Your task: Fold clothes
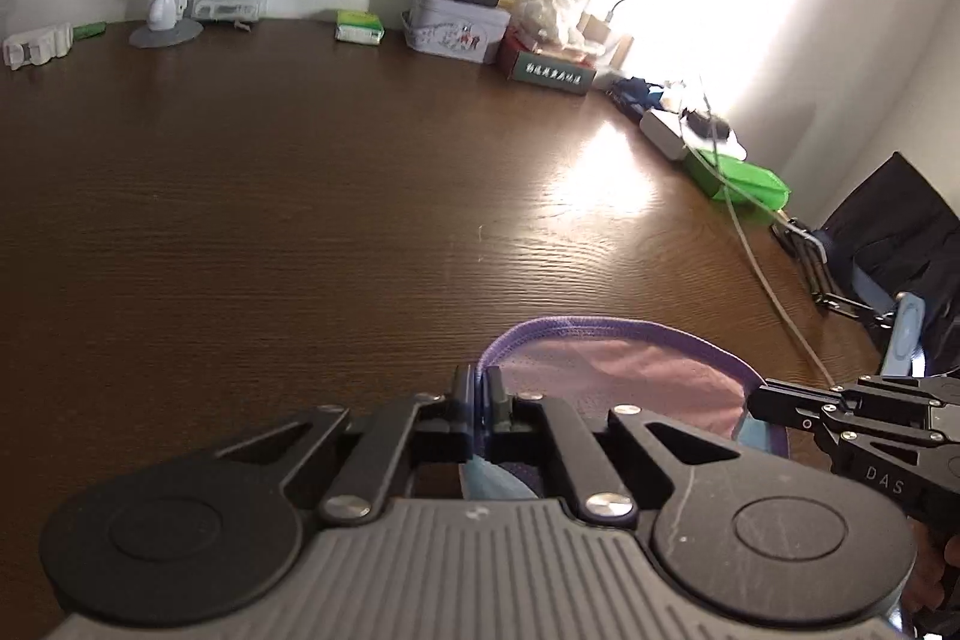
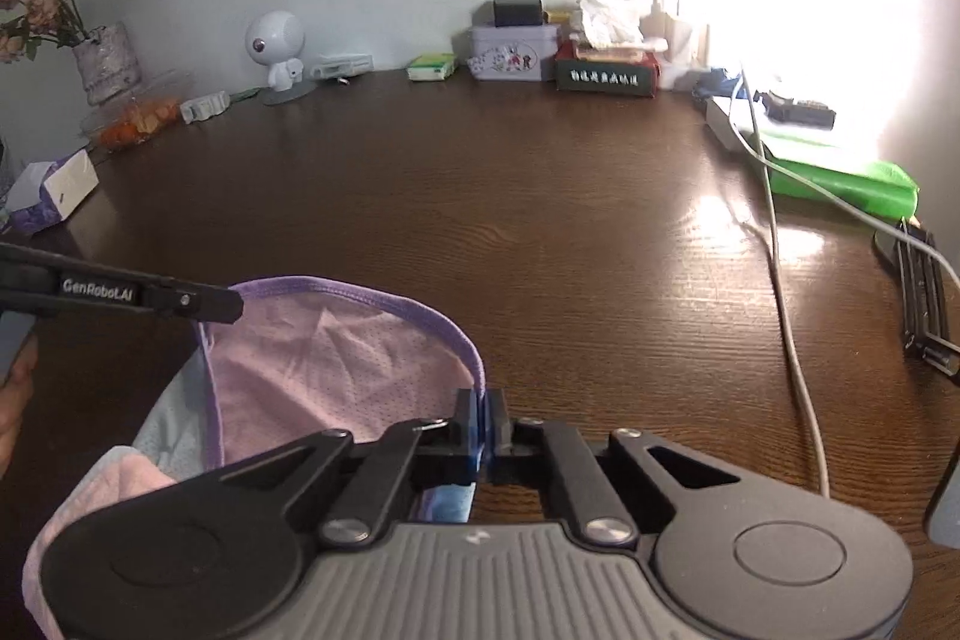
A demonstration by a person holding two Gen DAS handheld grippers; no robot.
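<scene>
Garment (image 2: pixel 336 370), thin, limp mesh: my left tool (image 1: pixel 478 397) and right tool (image 2: pixel 482 415) each pinch its firmer purple hem (image 2: pixel 372 293), closed tight.

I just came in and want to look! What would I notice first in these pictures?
First, the pink garment with purple trim near the front of the dark wooden table, pinched at each end by the left hand-held gripper and the right hand-held gripper. Next, the little white robot figurine by the back wall, and the bright glare at the right.
</scene>
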